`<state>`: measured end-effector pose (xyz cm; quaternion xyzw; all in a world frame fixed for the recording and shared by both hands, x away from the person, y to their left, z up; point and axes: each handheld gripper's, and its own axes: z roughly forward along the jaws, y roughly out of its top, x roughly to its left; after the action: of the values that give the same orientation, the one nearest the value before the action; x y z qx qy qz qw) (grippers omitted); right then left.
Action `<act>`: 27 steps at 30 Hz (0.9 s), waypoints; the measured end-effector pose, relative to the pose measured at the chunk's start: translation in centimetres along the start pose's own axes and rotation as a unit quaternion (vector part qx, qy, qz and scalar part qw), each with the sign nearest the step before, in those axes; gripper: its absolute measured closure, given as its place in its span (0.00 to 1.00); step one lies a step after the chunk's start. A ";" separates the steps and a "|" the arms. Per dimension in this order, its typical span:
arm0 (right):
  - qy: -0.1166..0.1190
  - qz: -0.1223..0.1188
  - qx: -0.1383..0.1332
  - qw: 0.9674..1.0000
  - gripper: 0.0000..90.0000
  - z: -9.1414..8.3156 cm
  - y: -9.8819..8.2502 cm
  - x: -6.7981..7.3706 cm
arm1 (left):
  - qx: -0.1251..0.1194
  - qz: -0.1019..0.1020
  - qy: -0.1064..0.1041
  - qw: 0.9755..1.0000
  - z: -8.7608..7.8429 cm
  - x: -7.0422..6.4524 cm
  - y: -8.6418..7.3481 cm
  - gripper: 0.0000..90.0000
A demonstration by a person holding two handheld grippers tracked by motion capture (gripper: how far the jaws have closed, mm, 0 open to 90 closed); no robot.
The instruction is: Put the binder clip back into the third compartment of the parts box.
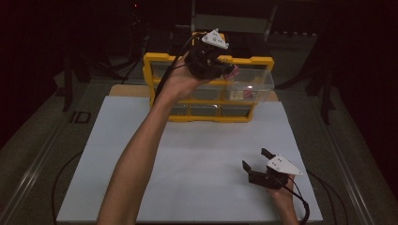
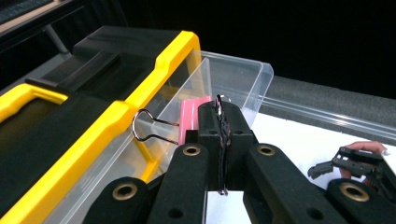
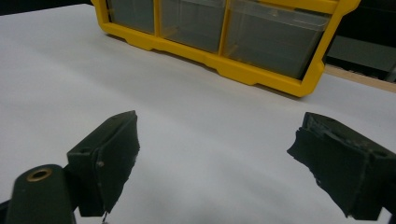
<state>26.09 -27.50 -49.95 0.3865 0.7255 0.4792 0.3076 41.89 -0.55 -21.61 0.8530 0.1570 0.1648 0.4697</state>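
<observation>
Left tongs point(image 2: 223, 122) clamped on pink binder clip point(image 2: 189, 119), upper centre, raised beside open clear drawer point(image 2: 243, 79) for dropping in | right tongs point(image 3: 212, 158) wide open, empty, idle on table point(image 1: 197, 159)

The white table point(image 1: 197, 168) lies bare across the centre and lower left of the high view, giving open passage there. At the upper centre the yellow drawer cabinet point(image 1: 159, 61) blocks the far edge, and its clear drawer point(image 1: 256, 82) juts out toward the right. The right tool point(image 1: 258, 164) occupies the lower right corner.
</observation>
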 end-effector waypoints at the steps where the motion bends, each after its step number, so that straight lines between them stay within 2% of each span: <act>1: 0.000 0.000 0.000 1.000 0.14 0.0 0.0 0.0 | 0.001 0.001 0.000 1.000 0.1 0.0 0.1 0.99; 27: 0.000 0.005 -0.004 1.000 0.14 -0.1 0.0 0.0 | -0.001 0.001 -0.003 1.000 2.6 -0.2 2.1 0.99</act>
<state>26.02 -27.59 -49.88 0.3883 0.7217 0.4840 0.3067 43.01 -3.63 -21.16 0.8531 0.1539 0.1627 0.4712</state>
